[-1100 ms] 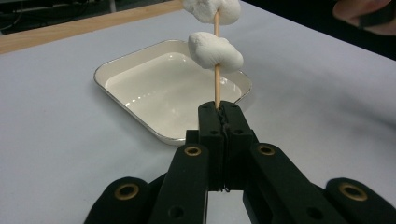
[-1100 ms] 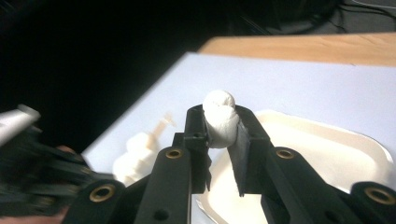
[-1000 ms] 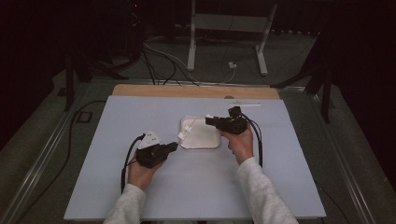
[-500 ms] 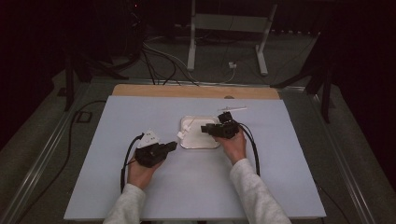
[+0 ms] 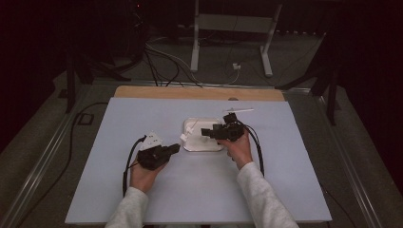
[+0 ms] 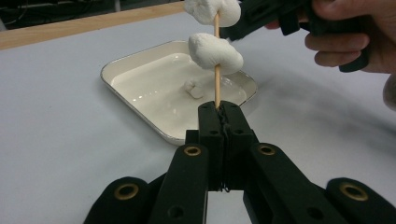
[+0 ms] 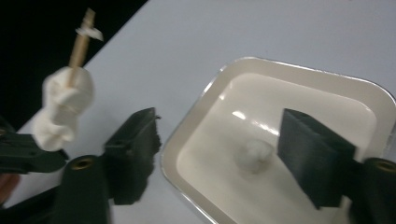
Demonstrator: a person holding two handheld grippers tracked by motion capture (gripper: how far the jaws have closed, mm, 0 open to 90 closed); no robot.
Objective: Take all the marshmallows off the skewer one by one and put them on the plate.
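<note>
Since a second ago the right tongs have shifted down and left from the tray's far right corner to over the tray itself, and their jaws have just been opening, with nothing pinched between them; in the right gripper view they hang spread over the tray.

Nearest the person, the left tongs are clenched tight on the bottom of a thin wooden skewer, held upright just this side of the tray. Two soft white marshmallows are threaded on it, one above the other.

Beyond that sits the shallow, glossy, cream-white rectangular tray on the pale matte table, with one small white marshmallow left in it.

That last one looks super light and squishy, probably a bit sticky. I'd pinch it gently by the sides, or it'll squash or skid on the slick tray.
</note>
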